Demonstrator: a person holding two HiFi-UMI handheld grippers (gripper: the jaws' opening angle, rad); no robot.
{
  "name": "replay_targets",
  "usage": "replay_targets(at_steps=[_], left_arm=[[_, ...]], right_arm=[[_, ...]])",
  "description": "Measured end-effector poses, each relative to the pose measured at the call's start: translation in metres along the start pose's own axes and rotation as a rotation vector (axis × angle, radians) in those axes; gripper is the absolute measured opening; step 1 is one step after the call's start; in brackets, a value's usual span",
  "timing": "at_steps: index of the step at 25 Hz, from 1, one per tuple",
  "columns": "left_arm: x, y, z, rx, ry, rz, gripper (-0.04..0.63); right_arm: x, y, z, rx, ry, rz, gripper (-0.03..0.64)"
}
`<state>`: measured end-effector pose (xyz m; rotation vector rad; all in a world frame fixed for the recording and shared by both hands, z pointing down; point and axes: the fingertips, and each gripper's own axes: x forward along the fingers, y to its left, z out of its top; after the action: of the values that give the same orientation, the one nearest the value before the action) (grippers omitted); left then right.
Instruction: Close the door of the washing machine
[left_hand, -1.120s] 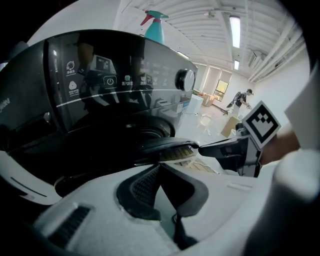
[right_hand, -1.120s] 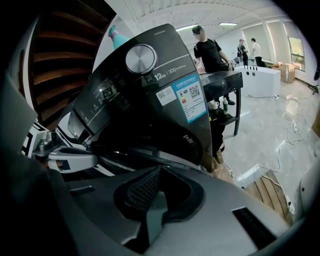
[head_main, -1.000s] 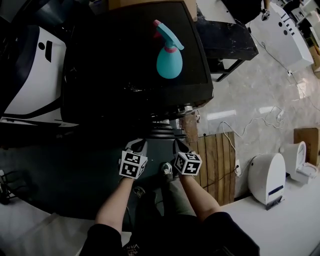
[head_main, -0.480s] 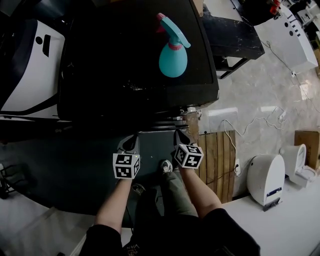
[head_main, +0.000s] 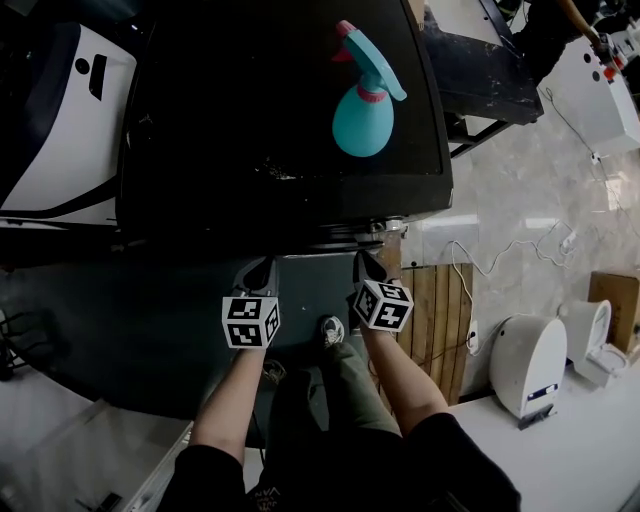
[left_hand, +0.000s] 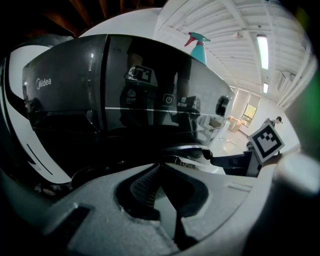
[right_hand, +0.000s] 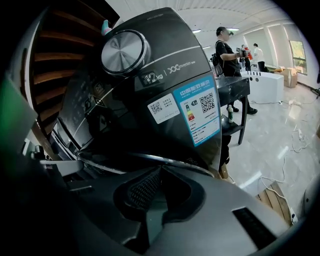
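Over the last second both hands have travelled up the head view toward the washing machine (head_main: 250, 130). Its black top, with a teal spray bottle (head_main: 365, 112) standing on it, now fills more of the upper frame, and the claw tips lie closer under its front edge. That suggests the grey door (head_main: 312, 292), at lower centre between the two claws, is being pressed home. Whether it has latched cannot be told, and a last firm push probably remains. The left claw (head_main: 262, 268) has its jaws fully together with nothing between them, its tips at the door's left part. The right claw (head_main: 362, 262) is likewise closed and empty, its tips just beside the door's chrome rim (right_hand: 166, 159); contact looks likely but is not certain
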<state>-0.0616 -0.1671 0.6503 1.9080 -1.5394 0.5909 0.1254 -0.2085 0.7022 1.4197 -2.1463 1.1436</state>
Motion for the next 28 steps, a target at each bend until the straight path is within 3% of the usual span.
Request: replay_targets(at_steps=[11, 20, 28], left_arm=[[0.003, 0.002, 0.003, 0.008, -0.004, -0.029, 0.009], [0.006, 0.003, 0.001, -0.011, -0.010, -0.042, 0.009], [-0.006, -0.003, -0.003, 0.045, 0.008, -0.065, 0.009]], right_arm=[[0.008, -0.002, 0.000, 0.028, -0.012, 0.013, 0.002], [0.009, -0.002, 0.003, -0.049, -0.016, 0.022, 0.002], [-0.005, 0.008, 0.004, -0.085, 0.003, 0.030, 0.002]])
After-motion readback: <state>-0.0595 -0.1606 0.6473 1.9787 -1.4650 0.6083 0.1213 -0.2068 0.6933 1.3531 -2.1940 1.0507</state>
